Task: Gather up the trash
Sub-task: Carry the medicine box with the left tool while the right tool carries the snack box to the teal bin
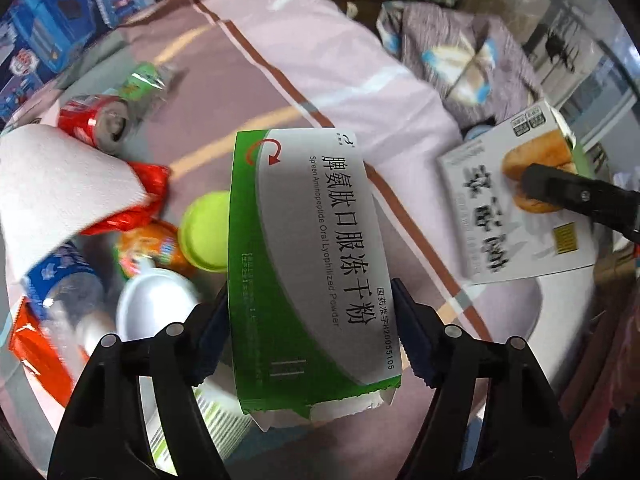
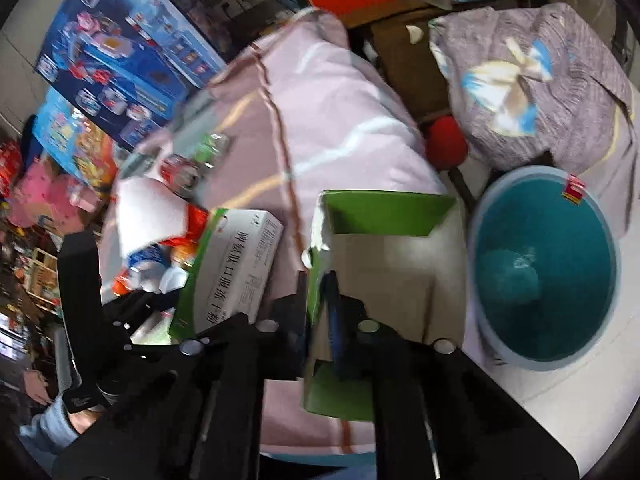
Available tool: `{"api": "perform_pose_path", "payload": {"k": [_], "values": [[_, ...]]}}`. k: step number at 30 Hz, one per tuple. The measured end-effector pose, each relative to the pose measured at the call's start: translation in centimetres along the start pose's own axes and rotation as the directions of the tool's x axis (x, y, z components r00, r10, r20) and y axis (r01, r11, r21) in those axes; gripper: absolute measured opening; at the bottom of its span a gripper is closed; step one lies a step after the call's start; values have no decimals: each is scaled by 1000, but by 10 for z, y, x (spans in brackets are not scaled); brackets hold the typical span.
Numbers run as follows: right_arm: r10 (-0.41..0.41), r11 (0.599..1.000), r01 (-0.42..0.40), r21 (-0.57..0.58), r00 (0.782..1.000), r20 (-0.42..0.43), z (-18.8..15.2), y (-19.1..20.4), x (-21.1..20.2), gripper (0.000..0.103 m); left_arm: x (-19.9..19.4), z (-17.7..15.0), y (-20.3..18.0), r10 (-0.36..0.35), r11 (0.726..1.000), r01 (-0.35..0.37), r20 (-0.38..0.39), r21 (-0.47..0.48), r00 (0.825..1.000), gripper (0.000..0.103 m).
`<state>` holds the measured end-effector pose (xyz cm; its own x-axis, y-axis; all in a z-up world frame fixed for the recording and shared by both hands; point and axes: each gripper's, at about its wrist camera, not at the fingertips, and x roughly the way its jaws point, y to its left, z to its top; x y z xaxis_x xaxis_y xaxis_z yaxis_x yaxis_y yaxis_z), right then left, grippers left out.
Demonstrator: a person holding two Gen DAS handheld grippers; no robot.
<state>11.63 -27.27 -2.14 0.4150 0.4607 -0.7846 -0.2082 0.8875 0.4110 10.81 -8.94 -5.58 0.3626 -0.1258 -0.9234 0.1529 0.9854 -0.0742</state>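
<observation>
Left gripper (image 1: 310,308) stands wide, and its two pads press the long sides of a green and grey medicine box (image 1: 304,264); the box is held lengthwise, torn flap toward the camera, above the pink bedcover (image 1: 320,60). Right gripper (image 2: 318,300) is pinched nearly closed on the thin wall of an opened green and white carton (image 2: 384,264), one finger inside it and one outside. In the left wrist view the printed face of this carton (image 1: 516,208) shows a bread picture, with a black finger of the right gripper lying across it. The carton hangs just beside the teal bin (image 2: 548,268), which stands on the bed at the right of the right wrist view; something pale lies at its bottom, too blurred to identify. Remaining trash lies in a heap on the cover at the left: a sheet of white paper towel (image 1: 60,184), a red soda can (image 1: 94,122) on its side, a green wrapper (image 1: 146,82), a red wrapper (image 1: 150,188), a yellow-green lid (image 1: 204,236), a white cup (image 1: 154,308) and a clear plastic bottle (image 1: 68,292) with a blue label. Blue toy boxes (image 2: 120,52) stand behind the bed. A folded grey blanket (image 2: 536,84) lies behind the bin.
</observation>
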Motion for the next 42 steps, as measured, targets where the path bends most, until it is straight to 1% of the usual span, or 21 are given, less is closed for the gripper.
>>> {"api": "perform_pose_path", "payload": {"k": [2,5,7,11,13,16,17,20,23,25,27,30,33,37,42], "values": [[19,1000,-19,-15,1000,11,6,12,-3,3,-15,2,11,-10,1000,10,39,-14,999,74],[46,999,-46,-6,999,29,14,21,-8,2,-32,5,26,-31,999,34,79,-32,996,74],[37,999,-37,-1,998,53,19,23,-15,2,-40,7,30,-43,998,46,95,-32,995,74],[-1,999,-3,39,993,119,26,12,-40,2,-51,16,20,-117,993,116,118,16,986,75],[-27,997,15,76,987,155,26,-1,-57,2,-55,21,8,-152,988,146,121,53,981,75],[-78,989,51,136,976,203,24,-24,-82,2,-52,36,-23,-214,972,201,107,123,971,75],[-93,986,59,158,972,215,23,-34,-90,2,-50,42,-39,-234,963,218,96,159,967,75],[-161,969,105,223,955,248,18,-66,-115,2,-42,55,-77,-281,939,263,53,222,958,75],[-223,946,145,288,940,258,9,-100,-130,2,-31,64,-116,-309,915,294,9,276,951,75],[-249,933,161,321,934,257,3,-120,-135,2,-22,67,-139,-311,901,302,-20,312,950,76],[-261,922,166,348,933,246,-2,-136,-133,2,-6,71,-165,-302,890,304,-58,340,951,76],[-264,913,167,373,937,227,-5,-155,-125,2,15,76,-190,-294,882,313,-108,353,950,76],[-265,905,167,392,941,212,-6,-171,-116,2,41,83,-212,-276,879,317,-161,357,948,77],[-259,896,164,412,948,186,-8,-194,-104,2,65,87,-228,-234,881,290,-190,374,954,76],[-242,890,154,429,957,160,-10,-210,-89,2,82,88,-229,-206,887,273,-210,371,956,76]]}}
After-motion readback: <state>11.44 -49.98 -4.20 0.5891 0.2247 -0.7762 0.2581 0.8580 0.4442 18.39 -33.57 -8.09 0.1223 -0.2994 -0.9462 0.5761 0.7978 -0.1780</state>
